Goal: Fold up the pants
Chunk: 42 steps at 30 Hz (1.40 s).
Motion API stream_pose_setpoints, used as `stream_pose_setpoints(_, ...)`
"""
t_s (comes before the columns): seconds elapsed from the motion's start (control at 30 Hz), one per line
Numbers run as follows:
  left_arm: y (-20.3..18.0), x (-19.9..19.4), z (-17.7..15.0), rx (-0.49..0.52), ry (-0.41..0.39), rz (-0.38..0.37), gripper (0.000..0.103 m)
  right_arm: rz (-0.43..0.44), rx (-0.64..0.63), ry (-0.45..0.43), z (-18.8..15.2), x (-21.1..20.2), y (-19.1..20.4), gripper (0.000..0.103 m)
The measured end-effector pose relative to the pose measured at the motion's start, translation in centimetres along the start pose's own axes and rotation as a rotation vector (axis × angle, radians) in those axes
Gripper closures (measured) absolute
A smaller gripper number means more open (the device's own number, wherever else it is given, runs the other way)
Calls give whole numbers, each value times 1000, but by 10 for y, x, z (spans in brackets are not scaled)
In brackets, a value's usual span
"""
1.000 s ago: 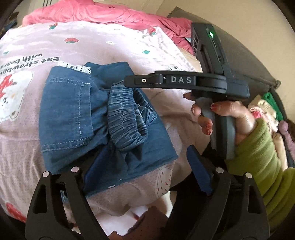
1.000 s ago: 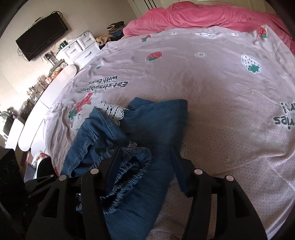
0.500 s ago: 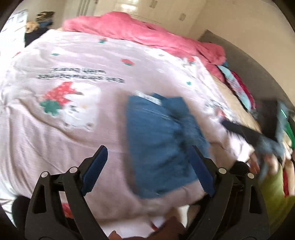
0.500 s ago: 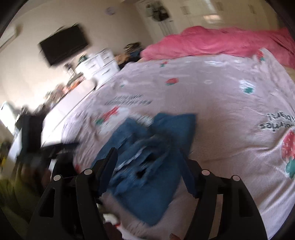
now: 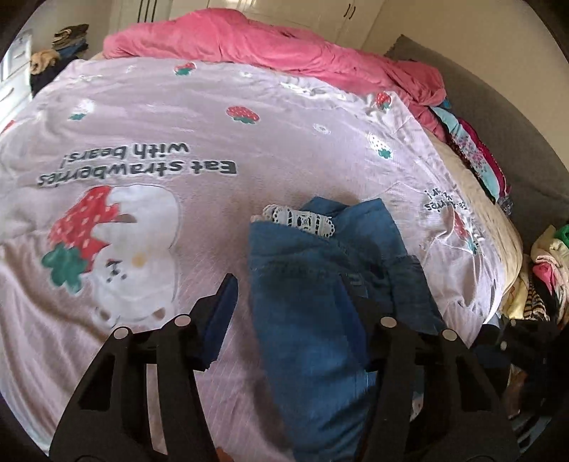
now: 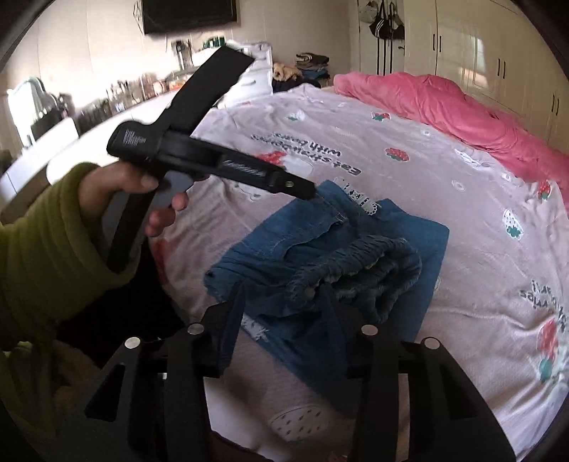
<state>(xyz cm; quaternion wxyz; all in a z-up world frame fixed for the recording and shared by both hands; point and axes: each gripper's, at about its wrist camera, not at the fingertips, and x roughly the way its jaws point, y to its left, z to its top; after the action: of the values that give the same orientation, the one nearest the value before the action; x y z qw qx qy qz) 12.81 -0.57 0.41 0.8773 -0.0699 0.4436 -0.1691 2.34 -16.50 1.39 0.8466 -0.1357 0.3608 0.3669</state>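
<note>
Judging the folded denim pants (image 6: 320, 256) on the bed (image 6: 462, 199) soft, limp, moderately heavy, we would pinch the thick elastic waistband (image 6: 373, 259); left gripper (image 5: 288, 302) and right gripper (image 6: 284, 302) are closing, nothing pinched.

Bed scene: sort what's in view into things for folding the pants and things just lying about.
For the job:
- folded denim pants
- left gripper, jaws closing, nothing gripped
- right gripper, jaws closing, nothing gripped

Lying about:
- pink duvet
- strawberry bedspread
- clothes pile beside the bed
- wall television
</note>
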Motion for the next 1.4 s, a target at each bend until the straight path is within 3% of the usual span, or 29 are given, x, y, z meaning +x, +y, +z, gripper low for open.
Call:
stream_pose_setpoints(0.1, -4, 17, 3, 10, 29, 1, 55, -24, 17, 59, 0, 21, -7, 69)
stream_pose_setpoints(0.17, -7, 28, 1, 18, 48, 12, 55, 1, 44, 73, -4, 33, -13, 85)
stream_pose_setpoints(0.33, -8, 37, -1, 26, 47, 27, 50, 56, 103, 43, -15, 15, -32, 90)
stream_pose_setpoints(0.57, -5, 46, -3, 2, 52, 15, 43, 87, 183, 97, -40, 27, -48, 90)
stream_pose_setpoints(0.8, -7, 40, -4, 1, 34, 18, 42, 75, 192, 67, -40, 19, -44, 89)
stream_pose_setpoints(0.93, -11, 34, -5, 17, 22, 22, 42, 65, 203, 18, -40, -1, -39, 79)
stream_pose_setpoints(1.23, -14, 29, -5, 24, 18, 14, 42, 110, 107, -65, -28, -28, 5, 78)
stream_pose_setpoints(1.33, -13, 29, -6, 24, 17, 12, 42, 110, 68, -57, -17, -11, 20, 77)
stream_pose_setpoints(1.4, -12, 29, -6, 23, 16, 14, 41, 99, 47, -46, -10, 4, 25, 71)
